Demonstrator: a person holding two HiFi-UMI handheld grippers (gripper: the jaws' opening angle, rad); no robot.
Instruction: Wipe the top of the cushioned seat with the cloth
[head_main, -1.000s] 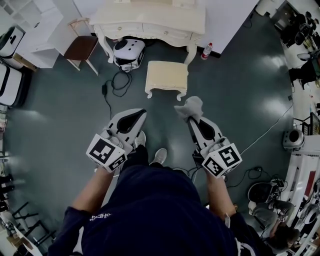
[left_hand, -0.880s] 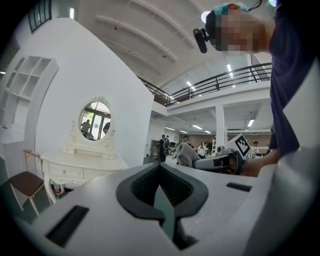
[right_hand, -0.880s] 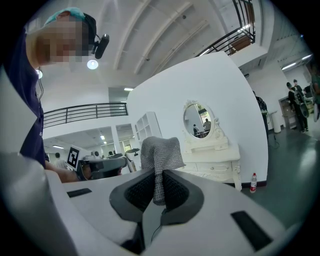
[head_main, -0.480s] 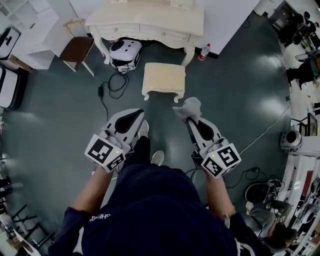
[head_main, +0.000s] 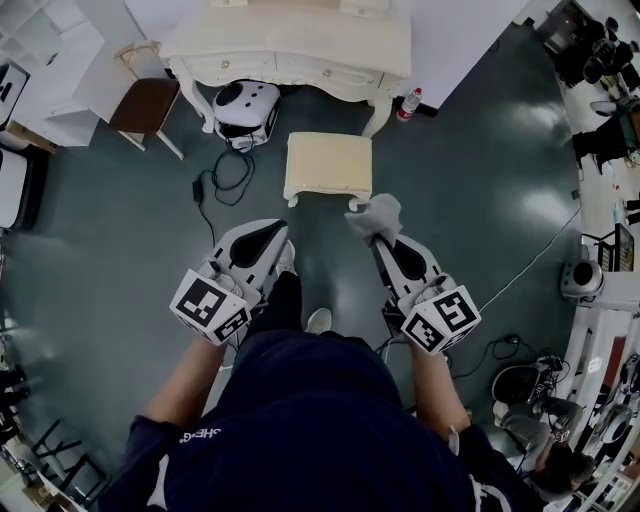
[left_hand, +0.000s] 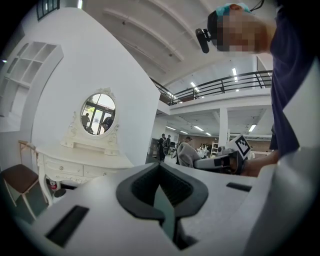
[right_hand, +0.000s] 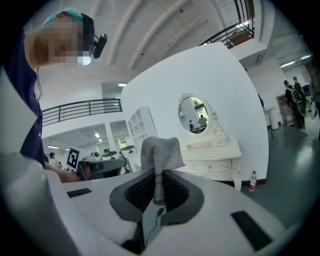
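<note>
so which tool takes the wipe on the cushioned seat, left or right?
Right. The right tool is shut on the grey cloth, and the cushioned seat stands on the floor ahead of both tools. The left tool is shut with nothing in it.

Head view: cushioned stool (head_main: 328, 165) now sits slightly lower and further left than 1 s ago, nearer the cloth (head_main: 376, 217). Brown chair (head_main: 143, 103) shifts toward the upper left edge.

One cushioned seat (head_main: 328, 160), one cloth (head_main: 374, 215), two grippers (head_main: 268, 236) (head_main: 388, 244), one chair (head_main: 145, 104), one bottle (head_main: 408, 102).
</note>
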